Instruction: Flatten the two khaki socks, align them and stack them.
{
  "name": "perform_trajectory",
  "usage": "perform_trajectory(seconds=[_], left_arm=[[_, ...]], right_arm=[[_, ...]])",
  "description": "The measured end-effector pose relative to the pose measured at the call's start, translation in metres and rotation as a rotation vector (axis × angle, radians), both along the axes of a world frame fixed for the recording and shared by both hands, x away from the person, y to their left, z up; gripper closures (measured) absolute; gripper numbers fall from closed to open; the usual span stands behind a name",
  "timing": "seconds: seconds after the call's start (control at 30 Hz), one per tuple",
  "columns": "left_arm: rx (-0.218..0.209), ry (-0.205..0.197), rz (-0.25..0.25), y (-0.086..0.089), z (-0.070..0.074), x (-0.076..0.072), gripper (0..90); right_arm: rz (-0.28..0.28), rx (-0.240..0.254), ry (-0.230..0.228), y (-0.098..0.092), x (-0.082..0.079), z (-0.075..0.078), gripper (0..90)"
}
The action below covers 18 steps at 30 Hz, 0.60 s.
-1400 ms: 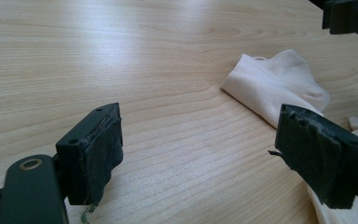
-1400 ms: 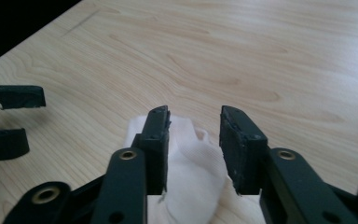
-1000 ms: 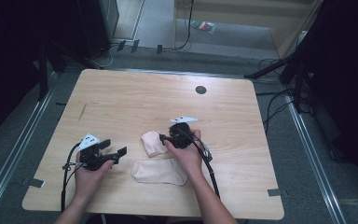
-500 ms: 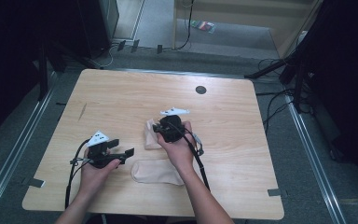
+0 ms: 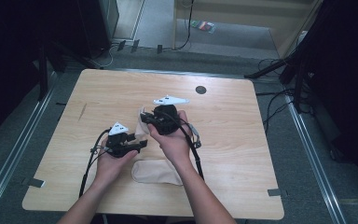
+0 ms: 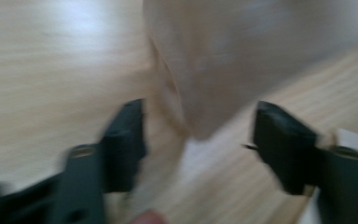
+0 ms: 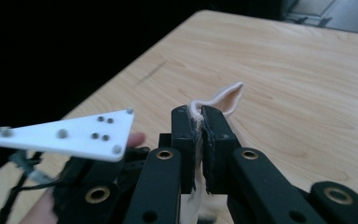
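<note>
My right gripper [image 7: 200, 114] is shut on the edge of a beige sock [image 7: 226, 98], whose cuff loops up past the jaw tips. In the high view the right gripper [image 5: 148, 117] holds this sock [image 5: 141, 129] lifted above the table, and it hangs down toward the left. My left gripper [image 5: 140, 143] sits just below and left of it, pointing right. In the blurred left gripper view the sock [image 6: 214, 60] hangs between the jaws of the left gripper [image 6: 200, 140]. These jaws have just been closing, with a gap still on each side. A second beige sock [image 5: 154, 172] lies flat near the front edge.
The wooden table [image 5: 242, 140] has a small dark round hole [image 5: 201, 89] at the back. The left gripper's white three-cornered plate [image 7: 74, 133] shows beside the right jaws. Cables trail from both grippers toward the person. Dark floor and metal rails surround the table.
The right gripper has shut on the sock and lifted it off the table. The left gripper has moved right toward the hanging sock, its jaws now narrower.
</note>
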<state>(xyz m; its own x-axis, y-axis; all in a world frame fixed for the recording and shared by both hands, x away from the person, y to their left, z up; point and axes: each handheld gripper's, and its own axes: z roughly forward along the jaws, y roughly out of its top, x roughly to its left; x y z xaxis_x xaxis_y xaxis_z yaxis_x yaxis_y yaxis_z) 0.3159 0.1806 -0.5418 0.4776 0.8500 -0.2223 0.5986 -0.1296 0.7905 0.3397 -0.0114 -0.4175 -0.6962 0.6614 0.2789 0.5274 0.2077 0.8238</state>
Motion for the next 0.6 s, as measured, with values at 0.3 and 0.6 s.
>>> perform_trajectory(seconds=[0.3,0.6], left_arm=[[0.358,-0.195,0.059,0.016,0.005,-0.015,90.0],[0.434,-0.162,-0.058,-0.003,-0.011,-0.022,90.0]], right_arm=[[-0.096,-0.006,0.101,-0.059,0.010,-0.036,86.9],[-0.148,-0.090,0.191,-0.082,0.021,-0.100,87.1]])
